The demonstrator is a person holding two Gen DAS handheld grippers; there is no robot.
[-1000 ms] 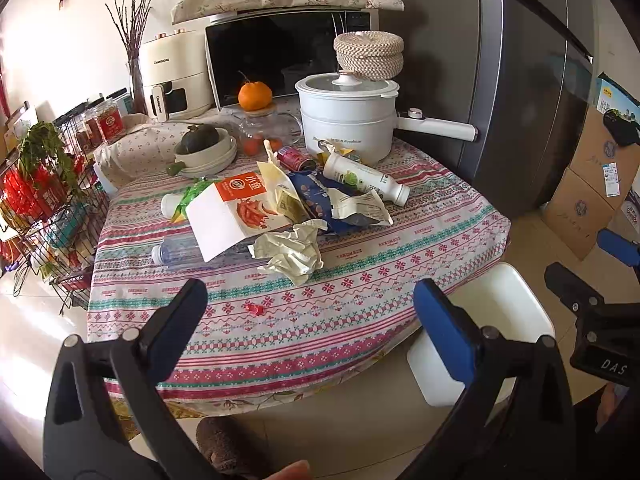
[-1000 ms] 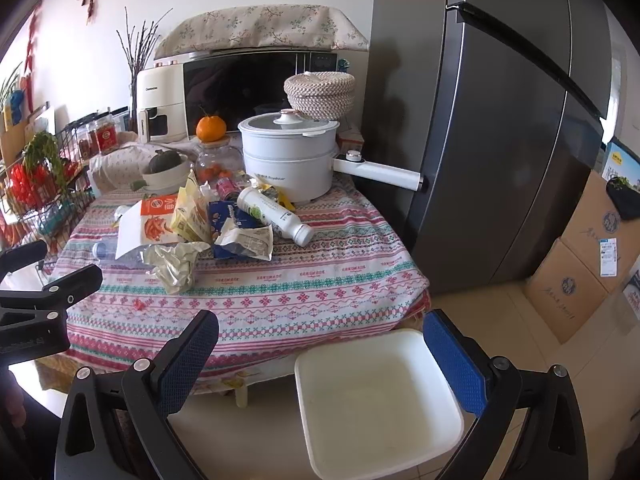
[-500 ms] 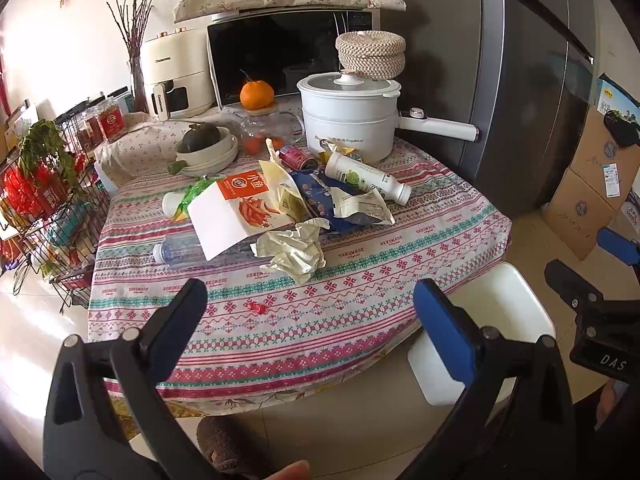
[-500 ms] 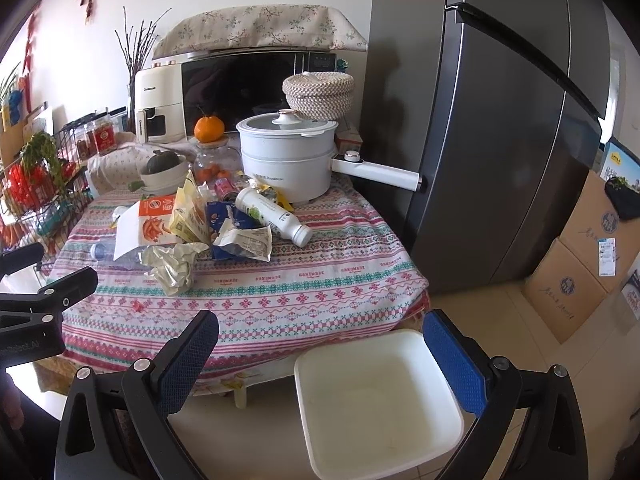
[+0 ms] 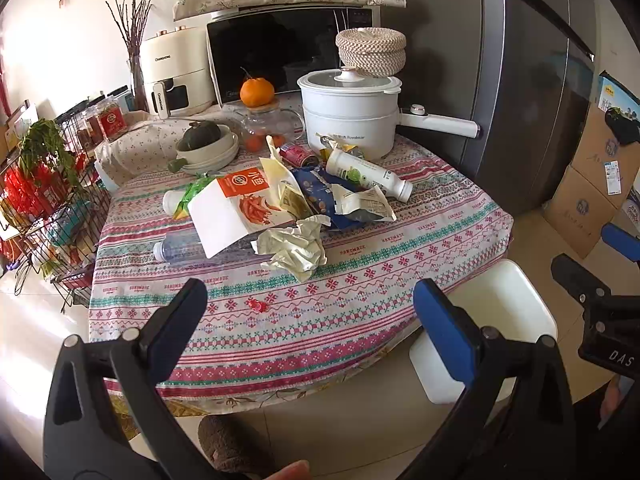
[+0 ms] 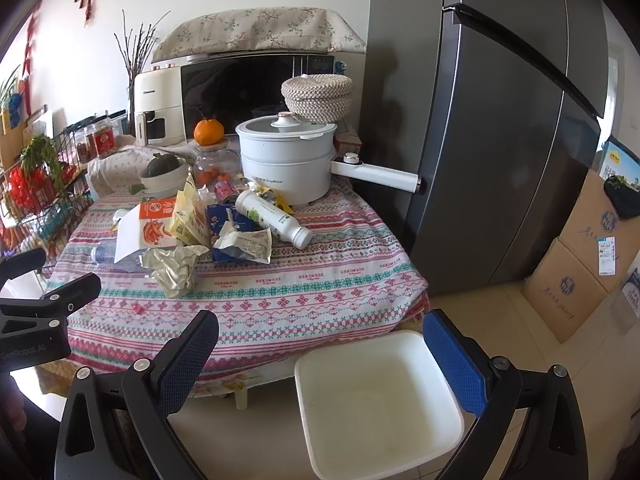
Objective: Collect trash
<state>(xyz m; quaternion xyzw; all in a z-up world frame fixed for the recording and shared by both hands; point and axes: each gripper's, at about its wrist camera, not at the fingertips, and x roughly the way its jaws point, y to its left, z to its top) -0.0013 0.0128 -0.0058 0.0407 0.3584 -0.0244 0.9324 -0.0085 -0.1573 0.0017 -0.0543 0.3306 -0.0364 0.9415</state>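
2 grippers held level before a littered table

The left gripper (image 5: 310, 314) and the right gripper (image 6: 320, 350) are both held with blue pads wide apart, nothing between them. The crumpled pale paper (image 5: 294, 248), white plastic bottle (image 5: 366, 174) and torn snack wrappers (image 5: 320, 196) are piled on the patterned tablecloth (image 5: 360, 300); the white square plastic bin (image 6: 376, 400) is seen on the floor beside it.
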